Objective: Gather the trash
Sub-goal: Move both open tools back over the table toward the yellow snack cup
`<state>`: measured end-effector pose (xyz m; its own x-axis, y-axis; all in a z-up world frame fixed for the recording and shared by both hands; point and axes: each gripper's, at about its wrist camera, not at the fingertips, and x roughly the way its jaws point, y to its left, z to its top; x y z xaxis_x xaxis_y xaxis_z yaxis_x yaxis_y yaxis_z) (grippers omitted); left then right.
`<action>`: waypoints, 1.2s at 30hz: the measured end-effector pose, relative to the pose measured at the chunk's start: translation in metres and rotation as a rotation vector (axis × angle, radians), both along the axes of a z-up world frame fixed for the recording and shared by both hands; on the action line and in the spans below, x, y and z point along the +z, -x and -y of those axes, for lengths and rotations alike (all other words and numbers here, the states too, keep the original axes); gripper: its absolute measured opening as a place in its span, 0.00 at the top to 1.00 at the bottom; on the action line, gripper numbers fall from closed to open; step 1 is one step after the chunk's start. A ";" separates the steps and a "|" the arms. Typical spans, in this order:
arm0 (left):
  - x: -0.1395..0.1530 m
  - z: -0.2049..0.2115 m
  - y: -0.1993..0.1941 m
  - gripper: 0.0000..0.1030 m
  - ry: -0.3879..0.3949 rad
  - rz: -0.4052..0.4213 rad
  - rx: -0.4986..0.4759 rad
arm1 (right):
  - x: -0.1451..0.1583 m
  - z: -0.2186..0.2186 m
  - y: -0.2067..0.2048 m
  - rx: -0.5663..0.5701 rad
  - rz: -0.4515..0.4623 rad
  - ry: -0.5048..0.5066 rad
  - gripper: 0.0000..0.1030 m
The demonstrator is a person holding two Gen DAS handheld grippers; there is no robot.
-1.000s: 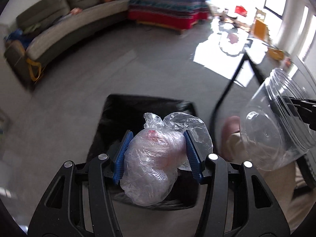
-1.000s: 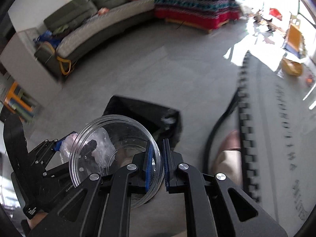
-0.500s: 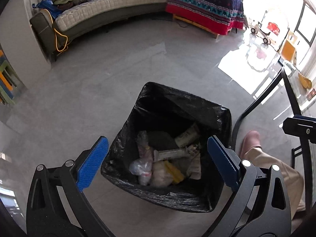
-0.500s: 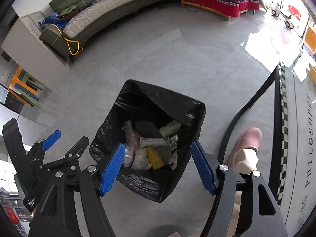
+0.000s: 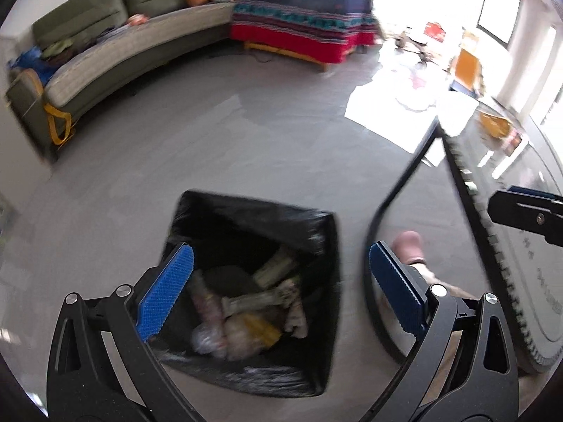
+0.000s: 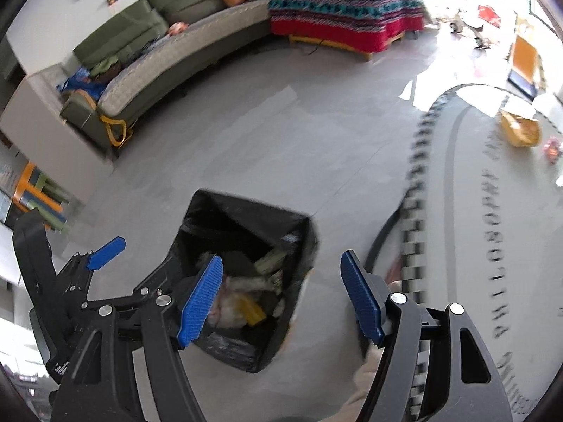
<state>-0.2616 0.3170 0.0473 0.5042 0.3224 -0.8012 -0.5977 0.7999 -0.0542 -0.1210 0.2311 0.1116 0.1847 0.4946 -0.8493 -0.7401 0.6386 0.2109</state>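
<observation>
A bin lined with a black bag (image 5: 253,204) stands on the grey floor and holds several pieces of trash, among them a crumpled clear plastic bag (image 5: 207,339) and a yellow wrapper (image 5: 262,327). My left gripper (image 5: 279,249) hangs above the bin, wide open, with nothing between its blue pads. In the right wrist view the same bin (image 6: 246,204) lies below my right gripper (image 6: 281,258), which is also open and holds nothing. The left gripper's blue fingertip (image 6: 105,249) shows at the lower left there.
A round table with printed lettering (image 6: 475,211) fills the right side, and its black leg (image 5: 397,190) curves down beside the bin. A person's pink slipper (image 5: 408,246) is next to the bin. A grey-green sofa (image 5: 123,59) and a red patterned cover (image 5: 302,24) line the far wall.
The left gripper let go of the plastic bag, which now lies in the bin. The right gripper released the clear jar and opened. Both grippers have since risen and shifted slightly.
</observation>
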 end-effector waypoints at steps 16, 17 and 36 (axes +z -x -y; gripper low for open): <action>0.034 0.130 -0.210 0.06 -0.037 0.032 -0.384 | 0.015 0.155 -0.169 -0.359 0.072 0.032 0.32; 0.034 0.137 -0.223 0.06 -0.039 0.031 -0.409 | 0.014 0.164 -0.181 -0.381 0.071 0.037 0.32; 0.006 0.198 -0.444 0.06 -0.080 -0.042 -0.737 | -0.026 0.244 -0.386 -0.688 -0.026 0.051 0.32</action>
<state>0.1822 0.1186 0.0537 0.5819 -0.0294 -0.8127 0.0954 0.9949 0.0323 0.2655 -0.0126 0.0860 0.4213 0.2316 -0.8768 -0.1578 0.9708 0.1806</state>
